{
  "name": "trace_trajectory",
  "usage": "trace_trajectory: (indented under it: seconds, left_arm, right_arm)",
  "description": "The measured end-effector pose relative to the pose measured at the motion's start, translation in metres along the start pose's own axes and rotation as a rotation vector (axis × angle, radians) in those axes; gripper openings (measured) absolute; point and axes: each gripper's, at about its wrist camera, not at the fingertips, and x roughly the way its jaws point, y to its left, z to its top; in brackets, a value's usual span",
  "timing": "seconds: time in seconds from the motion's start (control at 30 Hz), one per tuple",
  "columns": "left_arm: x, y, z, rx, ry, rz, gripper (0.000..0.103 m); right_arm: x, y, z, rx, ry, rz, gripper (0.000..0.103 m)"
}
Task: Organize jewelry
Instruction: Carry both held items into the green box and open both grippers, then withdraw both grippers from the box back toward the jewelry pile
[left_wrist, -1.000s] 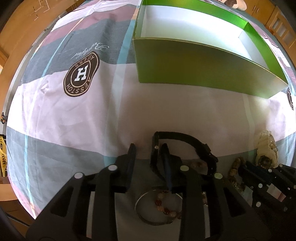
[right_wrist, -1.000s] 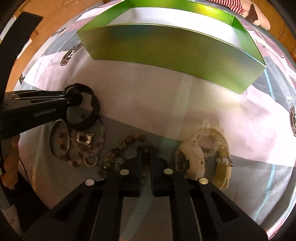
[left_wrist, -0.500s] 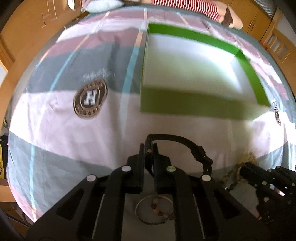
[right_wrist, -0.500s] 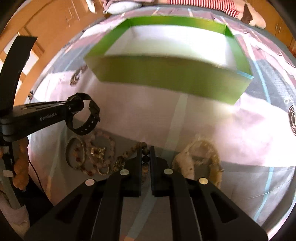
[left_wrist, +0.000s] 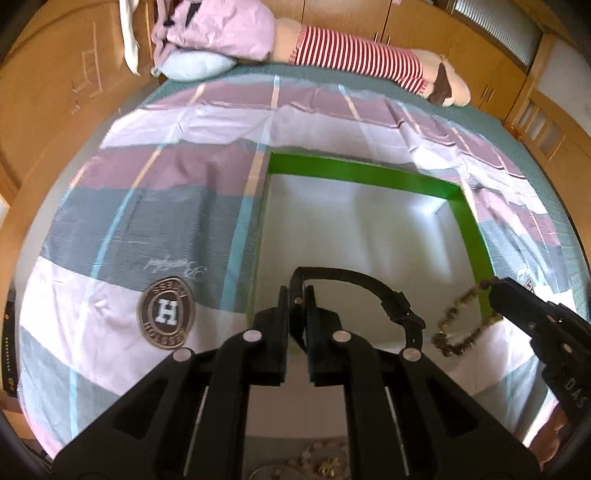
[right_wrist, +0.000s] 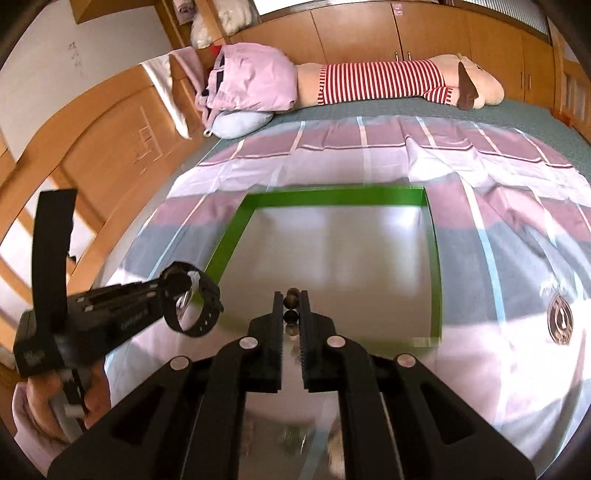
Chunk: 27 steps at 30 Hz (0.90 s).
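Observation:
My left gripper (left_wrist: 296, 300) is shut on a black watch strap (left_wrist: 369, 286) and holds it in the air over the near part of the green box (left_wrist: 369, 173). My right gripper (right_wrist: 291, 306) is shut on a brown bead bracelet (right_wrist: 291, 301), which hangs from the jaws over the same box (right_wrist: 332, 194). The bracelet also shows in the left wrist view (left_wrist: 461, 325), dangling from the right gripper's tip at the box's right wall. The black strap shows in the right wrist view (right_wrist: 194, 310) at the left.
The box lies on a striped pink, grey and white bedspread (left_wrist: 166, 206). More jewelry (left_wrist: 321, 461) lies on the bed below the grippers. A striped plush toy (right_wrist: 388, 83) and pillows (right_wrist: 251, 77) lie at the far end. Wooden cabinets surround the bed.
Both grippers have risen from the jewelry pile and moved forward over the green box. The left one closed on the black strap and lifted it; the right one lifted the bead bracelet.

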Motion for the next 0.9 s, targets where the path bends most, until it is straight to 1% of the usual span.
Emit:
trace_trajectory:
  seconds: [0.13,0.27,0.3,0.37,0.4,0.43,0.47,0.5,0.53,0.57,0.63,0.7,0.77,0.8,0.87,0.9]
  left_arm:
    - [0.03,-0.001,0.008,-0.014,0.031,0.012,0.007]
    - [0.056,-0.001,0.004,-0.005,0.084,0.038,0.008]
    - [0.061,-0.001,0.001,-0.003,0.097,0.042,0.008]
    - [0.058,0.0,-0.001,-0.001,0.092,0.054,0.01]
    - [0.054,-0.001,-0.001,0.004,0.085,0.054,0.019]
    - [0.046,-0.002,-0.002,0.015,0.072,0.049,0.036]
    - [0.038,-0.004,-0.002,0.024,0.055,0.044,0.04]
    - [0.03,-0.006,-0.003,0.031,0.04,0.042,0.041]
    - [0.02,-0.008,-0.005,0.043,0.031,0.034,0.041]
    - [0.011,-0.012,-0.009,0.057,0.03,0.016,0.041]
    - [-0.006,-0.017,-0.021,0.082,0.027,-0.023,0.041]
    - [-0.014,-0.019,-0.035,0.093,0.034,-0.033,0.043]
    - [-0.011,-0.023,-0.051,0.116,0.084,-0.033,0.044]
    - [-0.009,-0.024,-0.059,0.127,0.099,-0.035,0.044]
    - [-0.001,-0.023,-0.075,0.132,0.142,-0.003,0.046]
    - [0.004,-0.022,-0.082,0.129,0.17,0.017,0.047]
  right_arm:
    - [0.029,-0.004,0.006,0.008,0.011,-0.028,0.007]
    - [0.046,-0.015,0.002,0.035,0.046,-0.053,0.007]
    - [0.05,-0.019,0.0,0.038,0.059,-0.059,0.007]
    - [0.051,-0.025,-0.002,0.046,0.064,-0.087,0.008]
    - [0.049,-0.027,-0.002,0.052,0.068,-0.086,0.012]
    - [0.044,-0.029,-0.001,0.061,0.07,-0.077,0.017]
    - [0.034,-0.031,0.0,0.081,0.062,-0.056,0.032]
    - [0.026,-0.032,0.0,0.091,0.049,-0.045,0.043]
    - [0.014,-0.032,-0.001,0.089,0.038,-0.038,0.044]
    - [0.007,-0.032,-0.002,0.077,0.047,-0.04,0.044]
    - [-0.008,-0.029,-0.012,0.035,0.105,-0.056,0.043]
    - [-0.012,-0.028,-0.028,0.003,0.194,-0.063,0.043]
    - [-0.011,-0.034,-0.044,0.026,0.253,-0.032,0.042]
    - [-0.006,-0.04,-0.057,0.053,0.301,-0.029,0.041]
    - [0.002,-0.047,-0.068,0.072,0.335,-0.048,0.038]
    - [0.011,-0.053,-0.074,0.091,0.362,-0.073,0.038]
